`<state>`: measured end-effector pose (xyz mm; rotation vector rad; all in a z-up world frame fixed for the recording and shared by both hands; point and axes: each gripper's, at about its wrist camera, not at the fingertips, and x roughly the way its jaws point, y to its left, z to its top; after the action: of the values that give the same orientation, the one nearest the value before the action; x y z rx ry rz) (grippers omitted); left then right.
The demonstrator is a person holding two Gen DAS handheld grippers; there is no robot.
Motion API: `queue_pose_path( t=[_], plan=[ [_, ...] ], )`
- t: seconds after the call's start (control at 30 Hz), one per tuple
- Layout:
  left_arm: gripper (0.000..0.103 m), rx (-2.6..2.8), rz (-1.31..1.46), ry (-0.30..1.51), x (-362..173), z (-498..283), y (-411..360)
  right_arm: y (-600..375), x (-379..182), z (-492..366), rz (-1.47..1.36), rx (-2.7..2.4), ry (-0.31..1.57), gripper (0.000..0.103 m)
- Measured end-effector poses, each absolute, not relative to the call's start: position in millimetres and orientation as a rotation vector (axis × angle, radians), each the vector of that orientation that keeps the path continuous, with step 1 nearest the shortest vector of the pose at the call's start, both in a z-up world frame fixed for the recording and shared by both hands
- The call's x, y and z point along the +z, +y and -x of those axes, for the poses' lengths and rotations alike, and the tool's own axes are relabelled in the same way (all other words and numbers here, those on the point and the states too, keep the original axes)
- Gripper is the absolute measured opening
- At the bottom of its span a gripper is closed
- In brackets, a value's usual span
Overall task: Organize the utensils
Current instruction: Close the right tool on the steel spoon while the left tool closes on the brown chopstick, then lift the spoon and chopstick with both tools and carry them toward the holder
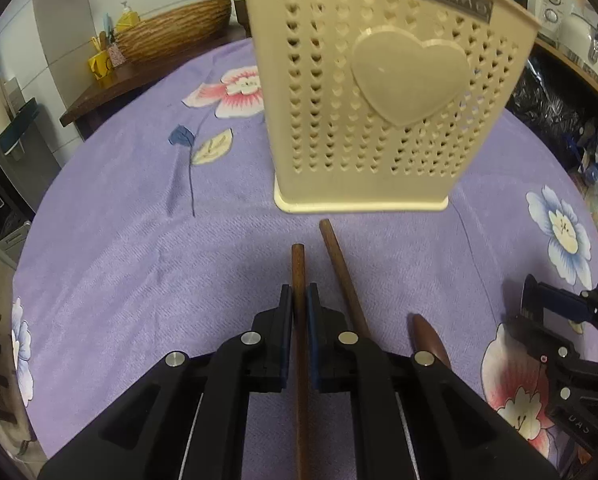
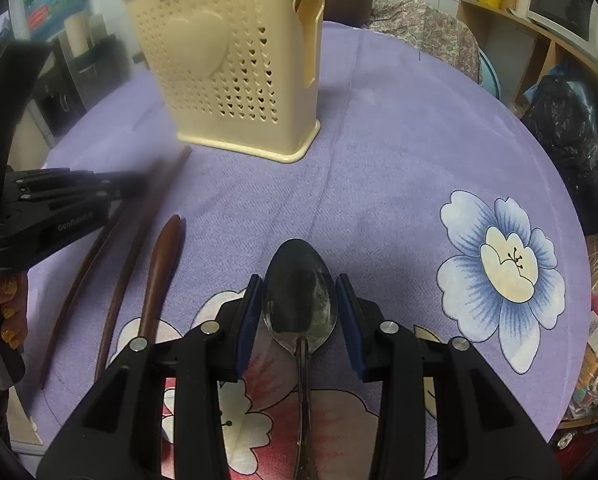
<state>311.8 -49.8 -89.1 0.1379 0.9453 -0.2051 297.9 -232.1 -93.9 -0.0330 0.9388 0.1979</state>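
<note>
Left gripper is clamped on one brown wooden chopstick; jaws nearly together, the stick pinched a little behind its far tip, the rest running back under the gripper. A second chopstick lies just beside it on the purple floral surface, angled toward the cream perforated utensil holder, which stands upright beyond the tips. A brown wooden handle lies further right.

Right gripper is set around the bowl of a metal spoon; jaws half-wide, pads at both edges of the bowl and judged gripping it, though firm contact is hard to confirm. The spoon's handle runs back beneath the gripper.

Handling, as judged: chopstick is light, stiff, thin and round, so it could roll or pivot in the pinch; a grip nearer mid-length would steady it. Spoon is heavier, rigid, smooth and slippery; curved bowl edges give poor purchase, the neck or handle would be held more securely.
</note>
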Motion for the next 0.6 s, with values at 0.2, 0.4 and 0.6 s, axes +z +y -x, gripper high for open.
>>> queue_pose_path(
  t=[0.2, 0.4, 0.6],
  plan=[
    [0.008, -0.213, -0.076, 0.831, -45.0, -296.7, -34.9, -238.6, -67.4, -293.1, -0.057, 0.252, 0.890, 0.038],
    [0.008, -0.227, -0.040, 0.695, 7.5, -270.4, -21.4, -239.8, -29.5, -281.8, -0.074, 0.285, 0.813, 0.038],
    [0.008, -0.221, -0.038, 0.588, 43.7, -249.9, -18.6, -241.4, -4.6, -275.3, -0.075, 0.295, 0.754, 0.038]
  ],
)
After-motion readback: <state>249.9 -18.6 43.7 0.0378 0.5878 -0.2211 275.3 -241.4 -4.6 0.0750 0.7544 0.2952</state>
